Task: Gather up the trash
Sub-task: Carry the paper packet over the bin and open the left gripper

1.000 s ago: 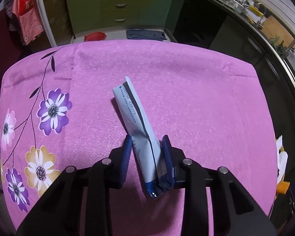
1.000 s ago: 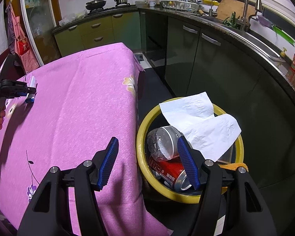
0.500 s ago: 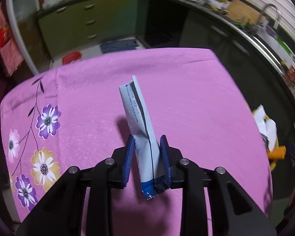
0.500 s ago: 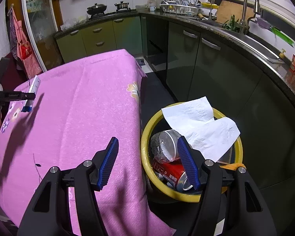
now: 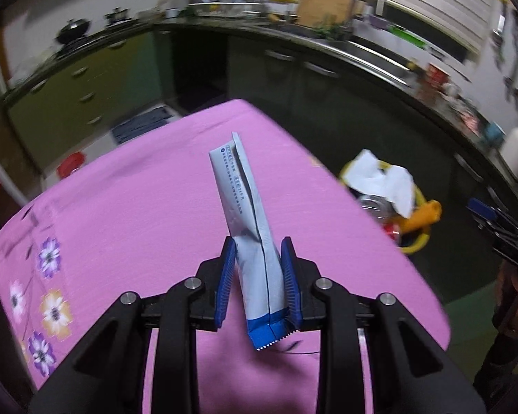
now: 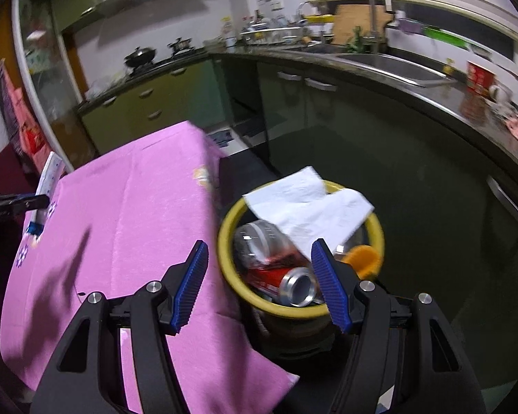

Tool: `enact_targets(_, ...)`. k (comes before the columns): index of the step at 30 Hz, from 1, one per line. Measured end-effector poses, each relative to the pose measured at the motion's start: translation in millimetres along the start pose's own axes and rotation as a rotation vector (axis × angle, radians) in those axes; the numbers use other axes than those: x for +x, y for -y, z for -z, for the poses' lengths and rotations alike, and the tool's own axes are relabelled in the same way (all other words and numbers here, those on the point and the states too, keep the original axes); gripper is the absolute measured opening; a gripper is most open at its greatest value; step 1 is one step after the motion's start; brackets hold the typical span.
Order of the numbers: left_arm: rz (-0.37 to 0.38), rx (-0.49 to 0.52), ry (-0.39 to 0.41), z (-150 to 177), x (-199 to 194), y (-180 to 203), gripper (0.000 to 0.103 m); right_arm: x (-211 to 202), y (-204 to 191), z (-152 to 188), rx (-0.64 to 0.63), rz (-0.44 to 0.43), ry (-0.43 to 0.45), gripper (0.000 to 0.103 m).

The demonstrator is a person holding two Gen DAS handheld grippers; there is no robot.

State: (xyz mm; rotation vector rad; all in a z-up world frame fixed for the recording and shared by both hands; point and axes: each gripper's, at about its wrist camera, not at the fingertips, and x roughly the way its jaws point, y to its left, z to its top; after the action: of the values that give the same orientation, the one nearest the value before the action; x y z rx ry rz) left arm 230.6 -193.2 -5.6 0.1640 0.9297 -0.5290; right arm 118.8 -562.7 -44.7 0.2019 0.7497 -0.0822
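1. My left gripper (image 5: 258, 276) is clamped on the wrapper (image 5: 250, 227), blue pads pressing its lower sides; it stands nearly upright above the pink tablecloth (image 5: 138, 207), its blue serrated end hanging below my fingers.
2. My right gripper (image 6: 259, 279) has its jaws wide apart, holding nothing, just above the yellow bin (image 6: 229, 238).
3. Only the right view looks into the bin: a red can (image 6: 286, 277), a clear bottle (image 6: 259, 241), white paper (image 6: 307, 207) over the rim.
4. The left view shows the bin (image 5: 416, 246) past the table's right edge, with dark floor between table and cabinets (image 5: 328, 103).
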Motion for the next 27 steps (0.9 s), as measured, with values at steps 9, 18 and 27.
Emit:
enact_targets(9,0.144,0.153,-0.034,-21,31,88,0.026,-20,45,14,0.086,0.052,0.010,0.062)
enact_targets(18,0.286,0.347,-0.048,-46,79,193,0.027,-19,84,29,0.153,0.081,-0.009,0.062)
enact_targets(27,0.295,0.482,-0.122,-55,156,260,0.027,-20,111,43,0.201,0.093,-0.032,0.062)
